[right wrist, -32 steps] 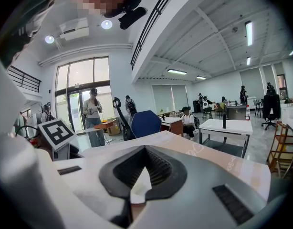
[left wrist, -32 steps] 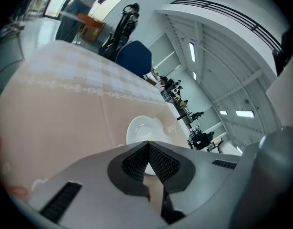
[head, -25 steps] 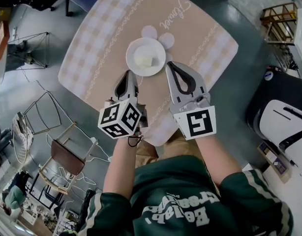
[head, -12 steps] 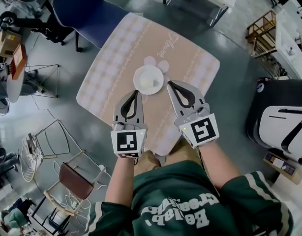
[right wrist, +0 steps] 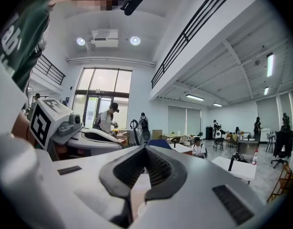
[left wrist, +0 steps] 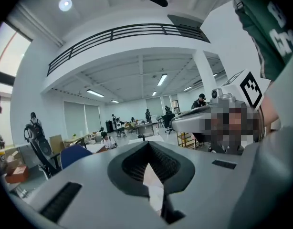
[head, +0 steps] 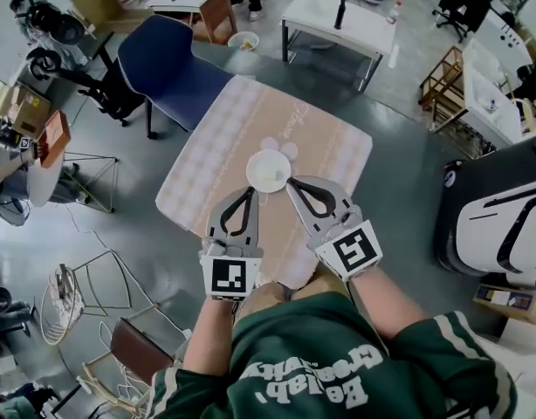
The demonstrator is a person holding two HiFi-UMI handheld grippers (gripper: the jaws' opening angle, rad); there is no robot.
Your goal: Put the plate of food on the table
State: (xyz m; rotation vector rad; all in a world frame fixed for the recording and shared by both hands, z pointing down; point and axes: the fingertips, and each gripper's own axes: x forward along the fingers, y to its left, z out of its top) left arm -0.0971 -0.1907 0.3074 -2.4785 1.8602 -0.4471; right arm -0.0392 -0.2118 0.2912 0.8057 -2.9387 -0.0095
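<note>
plate of food [head: 269, 172]: on table [head: 207, 155], below and just ahead of my tips
left gripper [head: 249, 192]: jaws pressed together, empty, lifted away
right gripper [head: 291, 182]: same
task: looks done

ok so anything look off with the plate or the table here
Nothing stands out. The plate sits flat on the checked tablecloth near the middle of the table, with the pale food on it. Nothing looks spilled around it, and the cloth lies smooth.
</note>
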